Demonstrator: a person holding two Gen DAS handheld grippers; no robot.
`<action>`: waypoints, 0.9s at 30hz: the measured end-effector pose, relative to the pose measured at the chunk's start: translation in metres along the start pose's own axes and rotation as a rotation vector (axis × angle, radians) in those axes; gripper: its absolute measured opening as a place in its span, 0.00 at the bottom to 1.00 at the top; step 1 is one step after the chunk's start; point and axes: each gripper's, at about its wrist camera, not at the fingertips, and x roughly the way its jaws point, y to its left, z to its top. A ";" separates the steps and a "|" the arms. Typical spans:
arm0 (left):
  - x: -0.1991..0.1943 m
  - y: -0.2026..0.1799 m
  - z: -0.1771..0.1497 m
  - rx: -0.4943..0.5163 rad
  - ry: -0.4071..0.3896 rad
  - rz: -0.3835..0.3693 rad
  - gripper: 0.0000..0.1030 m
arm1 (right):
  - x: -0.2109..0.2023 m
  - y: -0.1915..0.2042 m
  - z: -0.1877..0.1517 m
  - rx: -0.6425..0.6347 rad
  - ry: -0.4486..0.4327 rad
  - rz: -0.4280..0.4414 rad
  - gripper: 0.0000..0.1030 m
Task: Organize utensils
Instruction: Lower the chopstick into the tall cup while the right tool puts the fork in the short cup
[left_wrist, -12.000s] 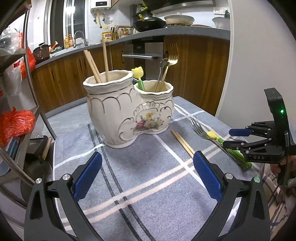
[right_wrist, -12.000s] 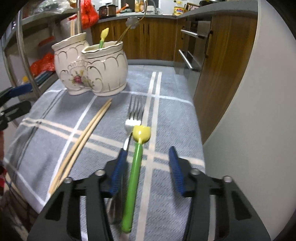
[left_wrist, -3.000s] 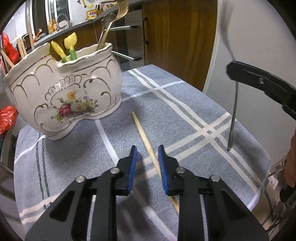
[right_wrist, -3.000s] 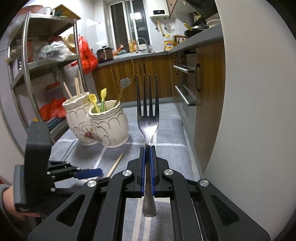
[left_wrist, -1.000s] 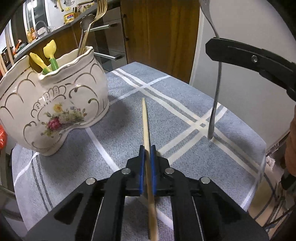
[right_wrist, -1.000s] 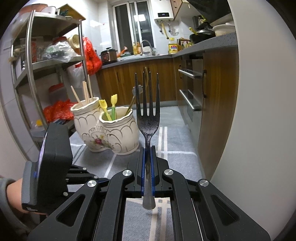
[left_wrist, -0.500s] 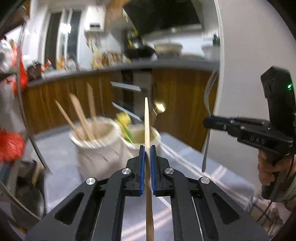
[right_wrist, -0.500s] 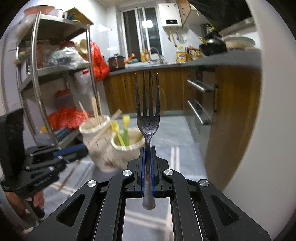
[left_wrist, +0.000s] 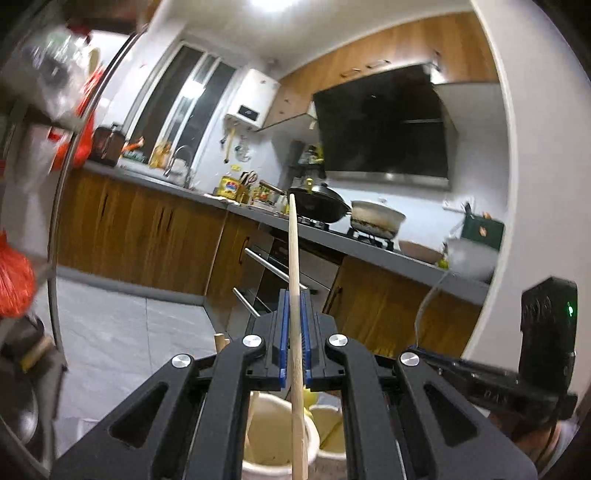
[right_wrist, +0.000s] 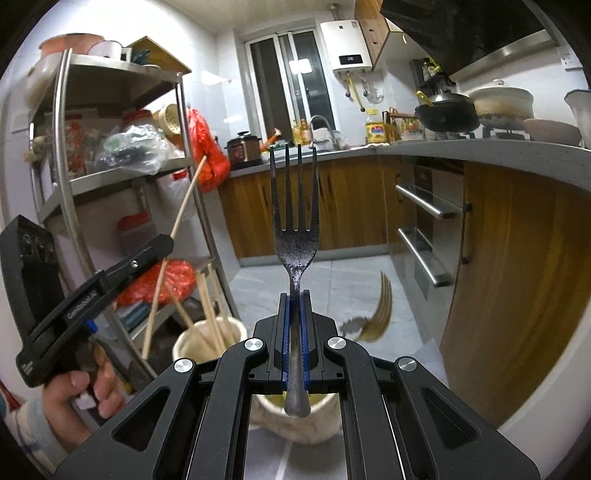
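Half a second ago both grippers were level with the holder; now both are higher and look down over it. The left gripper (left_wrist: 294, 341) has tipped upward, so its view is filled with stove, hood and counter, and the holder (left_wrist: 275, 435) has dropped to just under its fingertips. Its jaws are clamped on one chopstick (left_wrist: 293, 258), which runs up past the blue pads; the lower end hangs over the larger cup of the holder, and I cannot tell whether it is inside the rim.

The right gripper (right_wrist: 294, 341) is clamped on one dark fork (right_wrist: 295, 236), tines up, handle end pointing down over the smaller cup (right_wrist: 295, 424) directly beneath its fingers. In its view the left gripper (right_wrist: 162, 243) sits to the left, the chopstick (right_wrist: 173, 254) slanting through it, above the larger cup (right_wrist: 210, 339).

Counted: one held chopstick, one held fork, at least three chopsticks (right_wrist: 208, 302) standing in the larger cup, one gold fork (right_wrist: 376, 314), blurred, leaning from the smaller cup, and one two-cup holder.
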 end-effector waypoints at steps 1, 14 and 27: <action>0.002 0.002 0.000 -0.011 -0.010 0.005 0.05 | 0.003 0.000 0.001 -0.003 -0.003 -0.003 0.06; 0.006 -0.011 -0.032 0.168 -0.039 0.093 0.05 | 0.045 0.002 -0.032 -0.047 0.093 -0.033 0.06; 0.000 -0.006 -0.036 0.202 0.026 0.119 0.05 | 0.058 0.004 -0.053 -0.049 0.188 -0.020 0.07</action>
